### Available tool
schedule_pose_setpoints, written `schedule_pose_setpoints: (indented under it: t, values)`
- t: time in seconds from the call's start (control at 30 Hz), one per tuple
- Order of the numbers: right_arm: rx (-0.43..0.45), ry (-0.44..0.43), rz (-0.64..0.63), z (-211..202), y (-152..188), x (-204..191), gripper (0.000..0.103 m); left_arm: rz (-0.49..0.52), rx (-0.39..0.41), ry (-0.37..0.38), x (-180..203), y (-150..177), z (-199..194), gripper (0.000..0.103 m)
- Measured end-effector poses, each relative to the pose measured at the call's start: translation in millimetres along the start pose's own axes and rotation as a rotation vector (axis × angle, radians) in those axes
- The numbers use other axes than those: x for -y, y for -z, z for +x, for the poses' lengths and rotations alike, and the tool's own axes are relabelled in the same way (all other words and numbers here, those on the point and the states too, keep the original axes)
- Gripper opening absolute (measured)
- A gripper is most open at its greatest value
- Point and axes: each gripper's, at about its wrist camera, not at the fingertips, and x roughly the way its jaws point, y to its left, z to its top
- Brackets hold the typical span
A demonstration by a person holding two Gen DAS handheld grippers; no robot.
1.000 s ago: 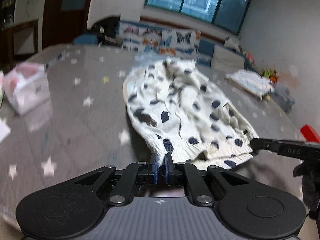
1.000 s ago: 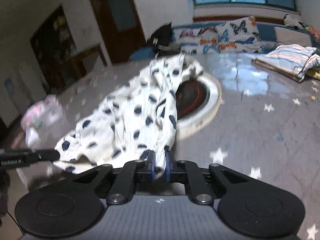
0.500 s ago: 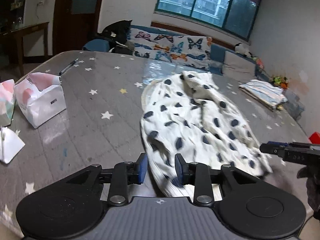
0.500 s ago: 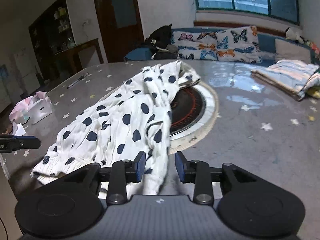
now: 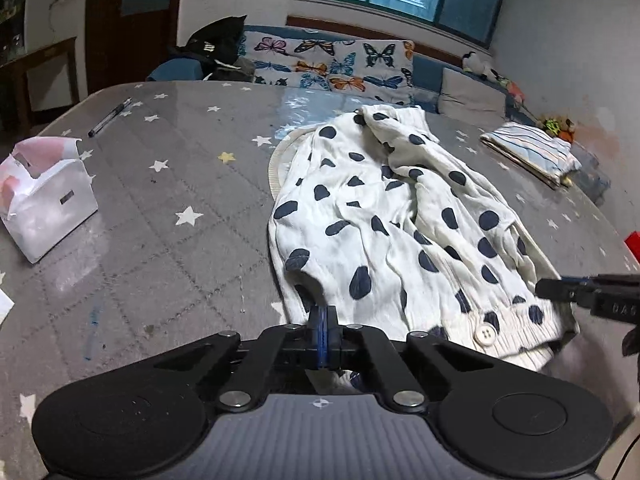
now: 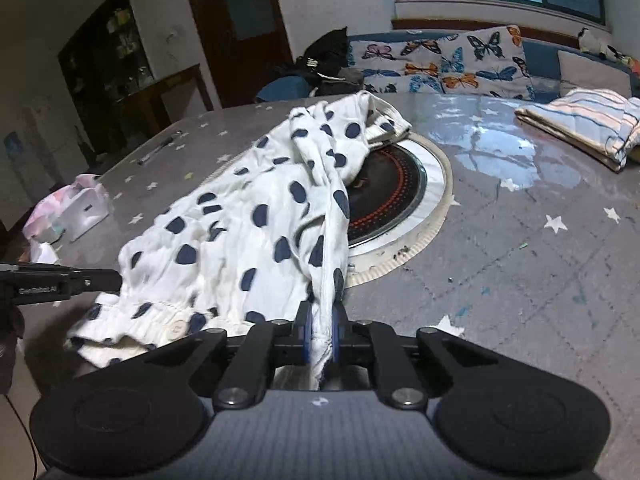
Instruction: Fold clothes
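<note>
My left gripper (image 5: pixel 323 326) pinches the spotted garment (image 5: pixel 392 224) hem; right gripper (image 6: pixel 320 330) jaws closing on its edge. Bare desk (image 6: pixel 540 280) rightward.

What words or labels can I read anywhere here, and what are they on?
"GenRobot.AI": side of the left gripper, shut on the spotted shirt.
"DA...", rest unclear: side of the right gripper, jaws closing on the shirt.
White box label: too small to read.
Black bag print: too blurred.

left gripper (image 5: pixel 323 330) shut, right gripper (image 6: pixel 320 332) closing
</note>
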Motion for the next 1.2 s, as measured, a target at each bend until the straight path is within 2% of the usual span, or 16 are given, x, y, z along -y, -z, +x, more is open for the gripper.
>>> schedule_pose_setpoints:
  t: [0.17, 0.27, 0.4, 0.57, 0.67, 0.87, 0.9, 0.97, 1.07, 1.2]
  values:
    - [-0.012, -0.032, 0.004, -29.0, 11.8, -1.8, 0.008, 0.038, -0.039, 0.027, -1.8, 14.0, -17.0, 0.000]
    - [-0.035, -0.032, 0.018, -37.8, 24.3, -1.0, 0.008, 0.009, -0.052, 0.051, -4.8, 17.7, -23.9, 0.000]
    - [-0.057, -0.029, 0.040, -42.6, 35.4, 0.7, 0.008, -0.002, -0.004, 0.058, -0.7, 10.1, -32.5, 0.003]
    - [-0.059, -0.025, 0.053, -44.6, 41.7, -1.1, 0.008, 0.036, 0.031, 0.090, 12.5, 3.7, -25.3, 0.003]
    - [-0.063, -0.017, 0.059, -45.4, 43.8, -1.2, 0.008, 0.057, 0.006, 0.103, 15.9, 4.8, -11.5, 0.003]
    - [-0.093, -0.010, 0.057, -47.9, 49.3, 1.4, 0.010, 0.093, -0.051, 0.083, 12.1, 15.7, -0.1, 0.002]
    - [-0.097, -0.009, 0.052, -48.9, 48.3, 1.3, 0.011, 0.096, -0.054, 0.082, 10.0, 16.2, -0.8, 0.002]
    - [-0.101, -0.005, 0.039, -51.8, 44.7, 0.9, 0.019, 0.099, -0.065, 0.075, 5.8, 14.8, -1.8, 0.002]
    - [-0.091, -0.011, 0.010, -58.1, 34.2, -1.0, 0.020, 0.104, -0.054, 0.077, 3.1, 7.9, -6.7, 0.003]
    - [-0.062, -0.005, -0.052, -62.8, 12.4, -4.5, 0.024, 0.106, 0.002, 0.084, 6.6, -9.4, -12.5, 0.004]
